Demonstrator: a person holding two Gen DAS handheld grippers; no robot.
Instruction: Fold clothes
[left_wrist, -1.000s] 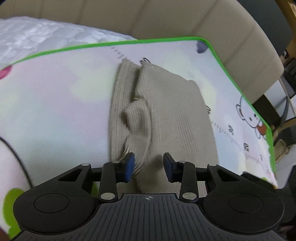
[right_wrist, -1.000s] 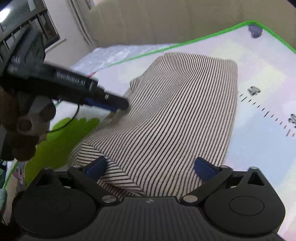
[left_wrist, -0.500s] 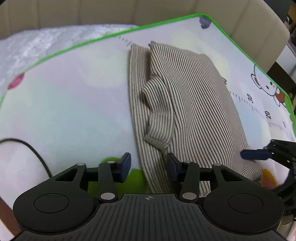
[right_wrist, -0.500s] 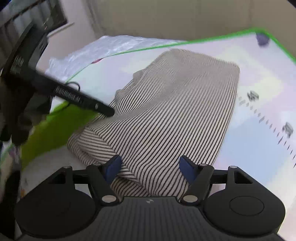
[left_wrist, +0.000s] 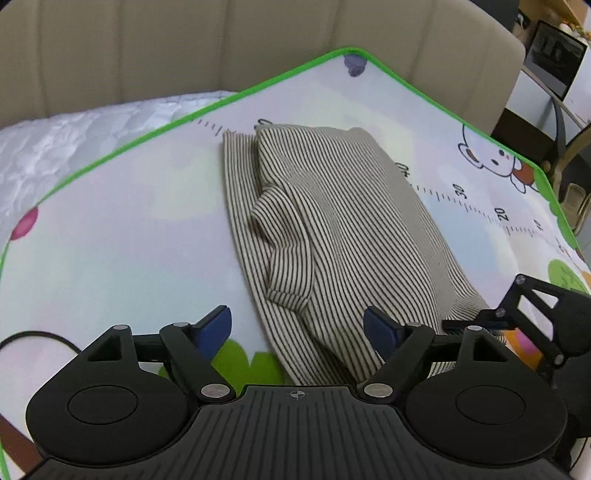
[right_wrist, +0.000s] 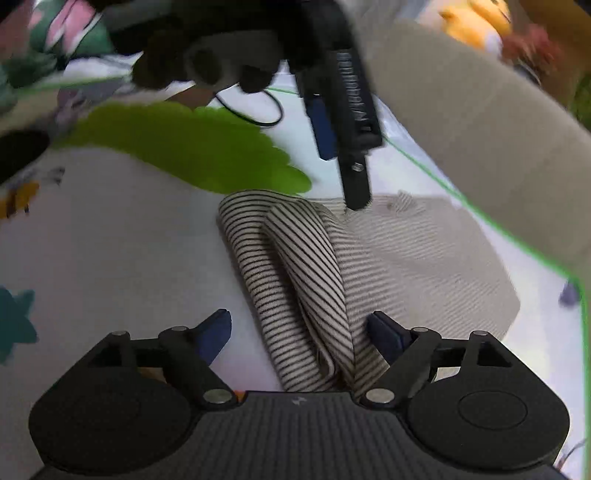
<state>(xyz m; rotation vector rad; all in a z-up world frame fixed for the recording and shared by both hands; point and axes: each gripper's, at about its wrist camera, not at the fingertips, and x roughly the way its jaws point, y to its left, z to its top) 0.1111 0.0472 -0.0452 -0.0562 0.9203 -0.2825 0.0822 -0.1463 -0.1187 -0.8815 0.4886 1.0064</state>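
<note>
Left tongs (left_wrist: 297, 328) spread wide, just been opening, gripping nothing, hovering over the near end of the striped shirt (left_wrist: 332, 236). Right tongs (right_wrist: 299, 332) also wide, opened a touch more just now, straddling a rolled-up fold of that shirt without pinching it. Shirt lying half folded on a green-edged play mat (left_wrist: 110, 221), short sleeve flopped on top. Beige cushioned back (left_wrist: 147, 55) behind the mat. Black cable (left_wrist: 33, 338) snaking at the mat's left edge.
</note>
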